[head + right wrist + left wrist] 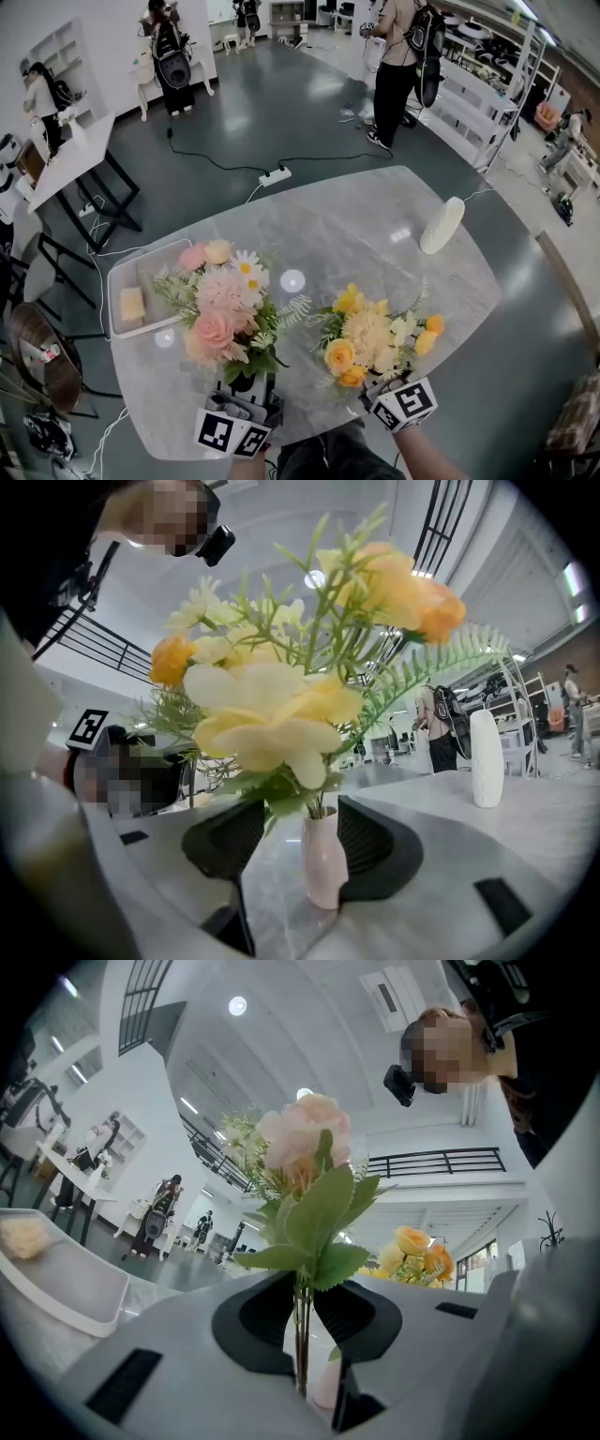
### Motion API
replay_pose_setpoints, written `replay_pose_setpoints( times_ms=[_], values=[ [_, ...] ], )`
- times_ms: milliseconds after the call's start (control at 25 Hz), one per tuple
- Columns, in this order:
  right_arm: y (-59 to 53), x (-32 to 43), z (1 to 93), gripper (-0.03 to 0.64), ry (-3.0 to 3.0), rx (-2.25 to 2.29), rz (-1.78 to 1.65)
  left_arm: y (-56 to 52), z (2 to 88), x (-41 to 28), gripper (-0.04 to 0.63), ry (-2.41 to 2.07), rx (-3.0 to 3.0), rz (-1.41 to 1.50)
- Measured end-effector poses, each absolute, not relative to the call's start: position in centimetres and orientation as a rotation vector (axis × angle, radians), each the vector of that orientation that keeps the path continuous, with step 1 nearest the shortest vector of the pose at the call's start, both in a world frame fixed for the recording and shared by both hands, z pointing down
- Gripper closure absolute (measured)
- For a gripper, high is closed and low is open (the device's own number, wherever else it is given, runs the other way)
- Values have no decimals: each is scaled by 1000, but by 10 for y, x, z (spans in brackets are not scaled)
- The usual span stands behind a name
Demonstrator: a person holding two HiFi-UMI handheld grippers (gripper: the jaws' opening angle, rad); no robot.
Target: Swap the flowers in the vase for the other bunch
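The pink bunch stands upright over my left gripper. In the left gripper view its green stems are pinched between the dark jaws, with a pale pink rose above; this left gripper is shut on them. The yellow bunch sits in a small pink vase, its stems going into the neck. My right gripper is open with the vase between its jaws, a gap showing on the left side. In the head view the right gripper is at the yellow bunch's base, and the flowers hide the vase.
Everything stands on a grey marble table. A tall white vase stands at its far right. A white tray with a yellow sponge is at the left. People stand on the floor beyond.
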State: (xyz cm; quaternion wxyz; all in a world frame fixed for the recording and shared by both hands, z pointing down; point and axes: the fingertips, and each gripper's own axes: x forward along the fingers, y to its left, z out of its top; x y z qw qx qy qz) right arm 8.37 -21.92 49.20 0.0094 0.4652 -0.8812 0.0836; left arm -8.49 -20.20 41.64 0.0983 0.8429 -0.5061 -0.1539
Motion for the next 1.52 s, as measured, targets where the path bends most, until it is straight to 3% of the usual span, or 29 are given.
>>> replay_pose_setpoints(
  times_ms=[1000, 1280, 1520],
  values=[
    [-199, 85, 510, 384, -2706, 1443, 331, -199, 416, -85, 522, -1468, 2498, -447],
    [-189, 85, 505, 532, -2701, 1431, 310, -195, 409, -83, 522, -1454, 2503, -445],
    [-174, 89, 493, 569, -2693, 1442, 305, -184, 400, -80, 522, -1436, 2515, -438]
  ],
)
